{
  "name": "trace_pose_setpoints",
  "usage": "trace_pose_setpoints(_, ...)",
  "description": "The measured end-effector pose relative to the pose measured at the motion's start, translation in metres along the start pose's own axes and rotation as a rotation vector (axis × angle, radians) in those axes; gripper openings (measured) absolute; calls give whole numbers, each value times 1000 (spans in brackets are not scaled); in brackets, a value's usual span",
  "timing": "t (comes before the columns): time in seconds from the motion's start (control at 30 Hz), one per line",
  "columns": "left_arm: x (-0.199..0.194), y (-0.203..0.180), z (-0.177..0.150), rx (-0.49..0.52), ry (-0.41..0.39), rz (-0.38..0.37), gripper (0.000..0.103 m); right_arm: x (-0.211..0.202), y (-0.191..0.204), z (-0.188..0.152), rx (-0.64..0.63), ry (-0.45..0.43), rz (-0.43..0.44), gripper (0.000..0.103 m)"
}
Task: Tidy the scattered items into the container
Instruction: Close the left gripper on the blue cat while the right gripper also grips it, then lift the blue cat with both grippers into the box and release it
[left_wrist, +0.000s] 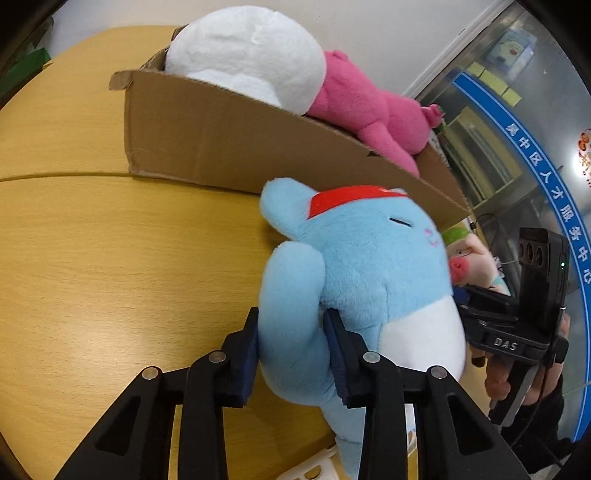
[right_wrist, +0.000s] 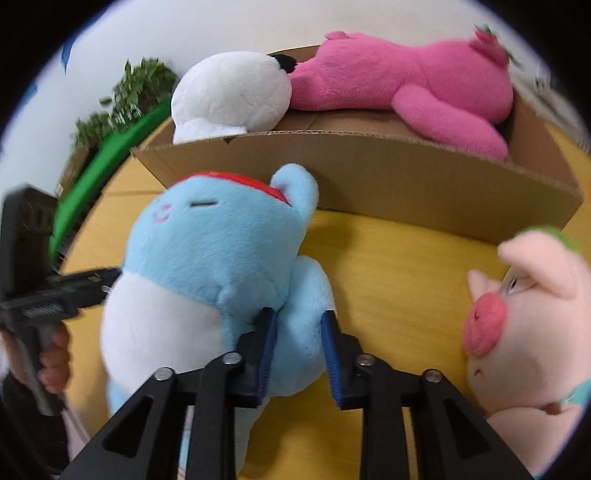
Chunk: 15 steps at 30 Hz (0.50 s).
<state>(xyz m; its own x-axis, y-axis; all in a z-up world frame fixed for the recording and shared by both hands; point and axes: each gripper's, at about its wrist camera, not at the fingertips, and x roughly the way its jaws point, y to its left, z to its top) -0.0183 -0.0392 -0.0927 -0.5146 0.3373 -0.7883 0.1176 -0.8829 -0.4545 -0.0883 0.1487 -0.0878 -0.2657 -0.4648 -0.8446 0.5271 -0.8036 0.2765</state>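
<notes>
Both grippers at the blue plush toy in front of the box

The blue plush toy (left_wrist: 365, 273), with a red cap and a white belly, lies on the yellow wooden desk (left_wrist: 110, 258), just in front of the cardboard box (left_wrist: 229, 147). The left gripper (left_wrist: 291, 354) points down at a slant and is clenched on one blue limb of the toy; both dark blue pads press into the plush. The right gripper (right_wrist: 299, 354) also tilts down toward the desk and reaches the toy from the opposite side. Another limb sits between its fingers: one pad touches the plush, but the other pad stands a little apart, so this gripper is released. In the left wrist view, a hand (left_wrist: 532, 373) holds the handle of the right gripper at the edge. Inside the box lie a white plush toy (right_wrist: 229, 96) and a pink plush toy (right_wrist: 417, 85), touching each other. A pink pig plush (right_wrist: 524, 325) sits on the desk beside the blue toy, outside the box
</notes>
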Motion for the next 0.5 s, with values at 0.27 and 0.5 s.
trace_pose_setpoints(0.27,2,-1,-2,31,3,40,30,21,0,5,1,49,81,29)
trace_pose_setpoints(0.5,-15,-18,7,103,-25,78,27,-4,3,1,11,-55,126,23)
